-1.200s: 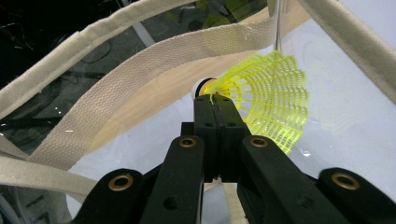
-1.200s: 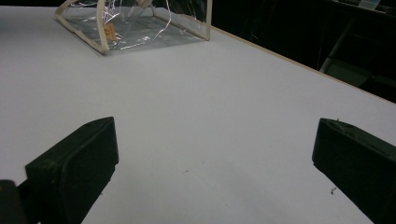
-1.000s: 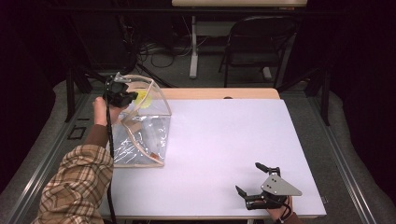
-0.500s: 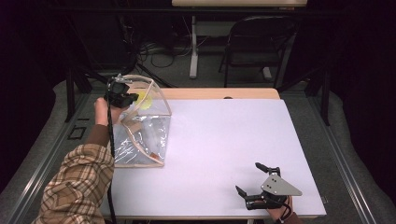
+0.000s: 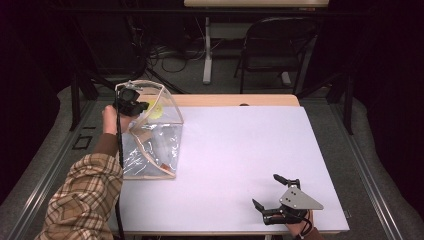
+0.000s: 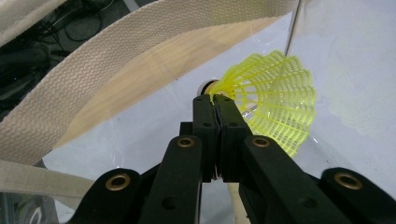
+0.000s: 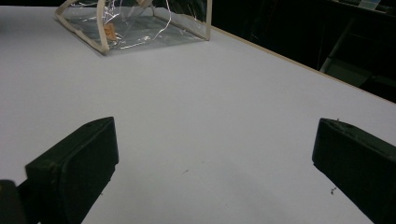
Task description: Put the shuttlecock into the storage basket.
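Observation:
A clear plastic bag (image 5: pixel 150 147) with cream webbing trim stands open at the table's left. My left gripper (image 5: pixel 141 106) reaches into its mouth from the left. In the left gripper view my left gripper (image 6: pixel 215 99) has its jaws pressed together, pinching a yellow mesh shuttlecock (image 6: pixel 273 95) at the neck of its skirt, inside the bag; the shuttlecock (image 5: pixel 155 108) shows yellow through the bag wall. The webbing strap (image 6: pixel 116 56) arcs above it. My right gripper (image 5: pixel 266 190) rests at the table's near right, jaws wide apart. Nothing lies between them in the right gripper view (image 7: pixel 215 140).
The white table top (image 5: pixel 250 135) stretches between the bag and the right gripper. The bag (image 7: pixel 135 32) lies far off in the right gripper view. A wooden strip (image 5: pixel 235 100) runs along the far edge. A folding chair (image 5: pixel 272 45) and cables stand beyond.

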Demonstrator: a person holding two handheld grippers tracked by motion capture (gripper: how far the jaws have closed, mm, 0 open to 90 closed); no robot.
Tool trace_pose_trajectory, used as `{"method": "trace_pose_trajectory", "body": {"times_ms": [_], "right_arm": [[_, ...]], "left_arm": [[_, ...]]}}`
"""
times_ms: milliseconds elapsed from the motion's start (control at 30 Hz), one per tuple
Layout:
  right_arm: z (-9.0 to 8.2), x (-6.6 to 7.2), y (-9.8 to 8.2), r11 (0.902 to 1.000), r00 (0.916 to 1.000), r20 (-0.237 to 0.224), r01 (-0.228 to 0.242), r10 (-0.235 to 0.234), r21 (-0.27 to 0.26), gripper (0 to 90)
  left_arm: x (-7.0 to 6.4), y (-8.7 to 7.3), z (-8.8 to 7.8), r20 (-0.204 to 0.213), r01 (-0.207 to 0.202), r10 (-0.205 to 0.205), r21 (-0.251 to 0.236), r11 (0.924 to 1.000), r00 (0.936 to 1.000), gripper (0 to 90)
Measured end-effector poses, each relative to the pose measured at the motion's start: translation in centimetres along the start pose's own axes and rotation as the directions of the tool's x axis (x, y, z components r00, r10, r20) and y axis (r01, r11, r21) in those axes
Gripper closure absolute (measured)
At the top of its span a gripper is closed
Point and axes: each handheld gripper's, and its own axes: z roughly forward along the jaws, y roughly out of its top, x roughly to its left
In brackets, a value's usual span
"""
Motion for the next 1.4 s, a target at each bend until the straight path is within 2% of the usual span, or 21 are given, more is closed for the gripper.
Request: {"method": "trace_pose_trajectory", "body": {"times_ms": [133, 233, 300, 333, 433, 667, 700, 900, 1167, 1400], "right_arm": [[0.0, 0.0, 0.0, 1.0, 1.0, 0.0, -0.001, 0.001, 0.001, 0.0], [0.0, 0.0, 0.0, 1.0, 1.0, 0.002, -0.001, 0.001, -0.002, 0.0], [0.0, 0.0, 0.0, 1.0, 1.0, 0.001, 0.0, 0.0, -0.002, 0.0], [0.0, 0.0, 0.0, 1.0, 1.0, 0.001, 0.0, 0.0, -0.002, 0.0], [0.0, 0.0, 0.0, 1.0, 1.0, 0.001, -0.003, 0.003, -0.001, 0.0], [0.0, -0.2, -0.1, 1.0, 1.0, 0.001, -0.005, 0.005, 0.002, 0.0], [-0.1, -0.2, -0.2, 0.9999, 0.9999, 0.001, -0.011, 0.011, -0.001, 0.0], [-0.1, -0.2, -0.2, 1.0, 1.0, 0.002, -0.01, 0.01, -0.001, 0.0], [-0.1, -0.2, -0.2, 0.9999, 0.9999, -0.001, -0.013, 0.013, -0.001, 0.0], [-0.1, -0.2, -0.2, 0.9999, 0.9999, 0.0, -0.013, 0.013, 0.002, 0.0]], "left_arm": [[0.1, -0.1, 0.1, -0.002, 0.009, -0.009, 0.001, 1.0, 1.0, 82.6], [0.3, -0.1, -0.2, -0.011, 0.041, -0.041, -0.029, 0.9988, 0.9991, 73.4], [0.4, -0.1, -0.4, -0.016, 0.047, -0.047, -0.036, 0.9983, 0.9988, 67.3], [0.5, -0.2, -0.5, -0.023, 0.055, -0.056, -0.046, 0.9974, 0.9981, 67.3], [0.7, -0.1, -1.4, -0.039, 0.074, -0.078, -0.087, 0.9935, 0.9962, 56.3], [0.4, 0.2, -2.8, -0.058, 0.067, -0.075, -0.128, 0.9894, 0.9955, 37.6], [0.2, 0.3, -3.3, -0.058, 0.06, -0.069, -0.148, 0.9871, 0.9959, 35.0], [-0.7, 0.7, -4.6, -0.066, 0.029, -0.042, -0.194, 0.9805, 0.9969, 20.8], [-1.8, 1.1, -6.2, -0.074, 0.011, -0.03, -0.243, 0.97, 0.9968, 10.1], [-2.6, 1.1, -7.5, -0.059, 0.019, -0.037, -0.28, 0.9597, 0.9976, 2.2]]}}
